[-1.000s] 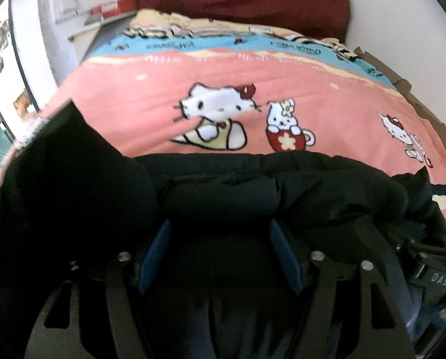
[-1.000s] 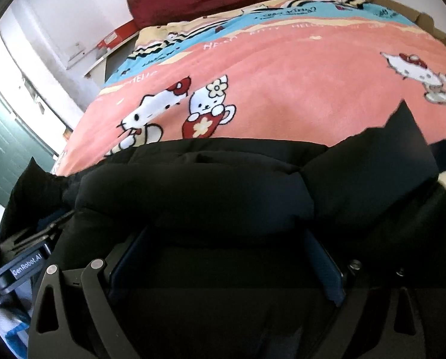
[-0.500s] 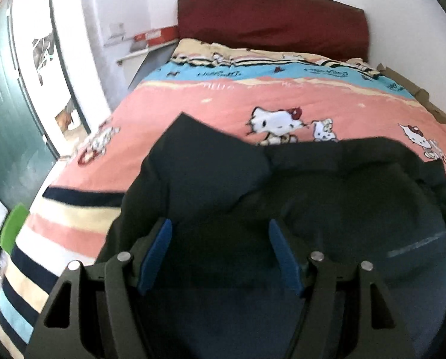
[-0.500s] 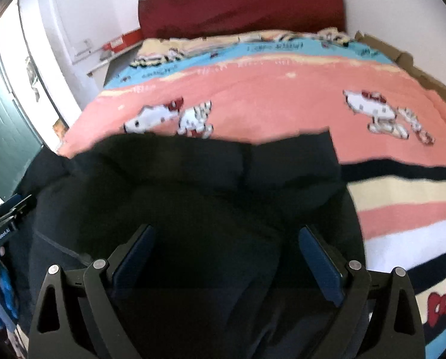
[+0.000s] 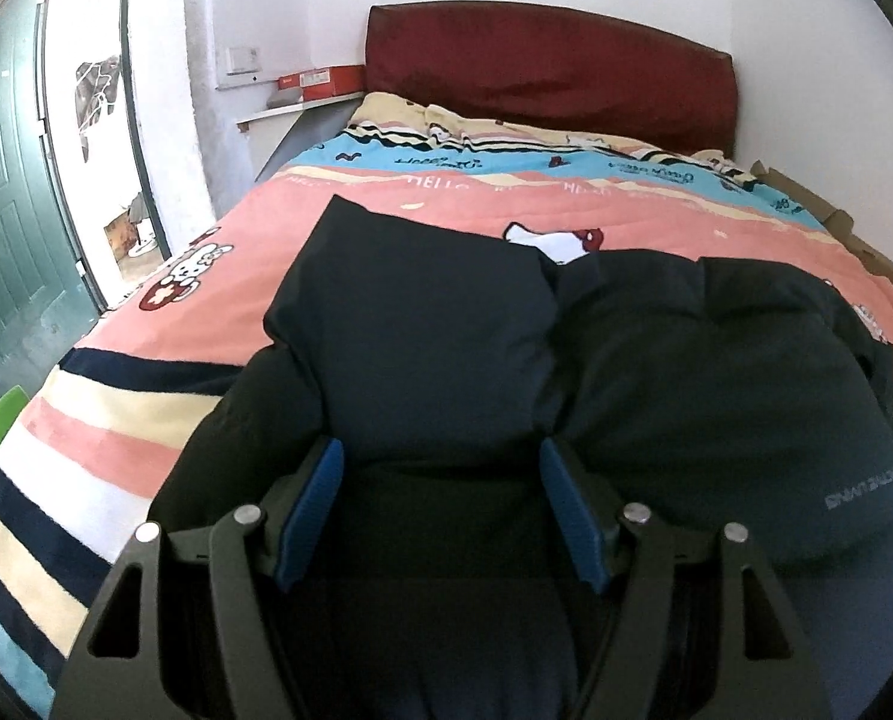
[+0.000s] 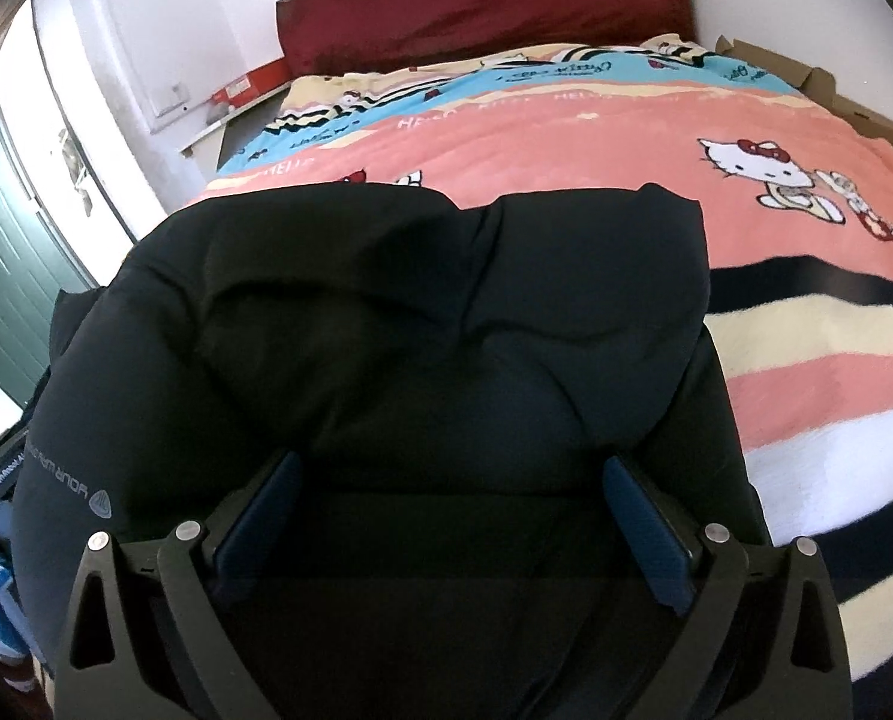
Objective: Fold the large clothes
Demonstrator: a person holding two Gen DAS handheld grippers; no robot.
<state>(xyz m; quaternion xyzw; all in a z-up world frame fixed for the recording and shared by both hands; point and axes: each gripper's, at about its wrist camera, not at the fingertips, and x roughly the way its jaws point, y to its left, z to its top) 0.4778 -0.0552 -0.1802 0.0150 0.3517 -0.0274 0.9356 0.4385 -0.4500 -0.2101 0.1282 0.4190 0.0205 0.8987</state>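
Observation:
A black puffy jacket lies in a thick bundle on the near part of a bed, with grey lettering on one panel. In the left wrist view my left gripper has its blue pads on either side of a fat fold of the jacket's left part, which fills the gap. The right wrist view has the same jacket, and my right gripper holds a wide fold of its right part between the pads. Both folds run back under the grippers, out of sight.
The bed carries a pink cartoon-cat blanket with cream, white and dark stripes near me. A dark red headboard stands at the far end. A green door and a shelf with a red box are left; cardboard lines the right edge.
Both grippers have drawn back toward the foot of the bed. The jacket, bunched high before the cameras earlier, now lies lower and flatter on the blanket. Neither gripper's jaw gap changed.

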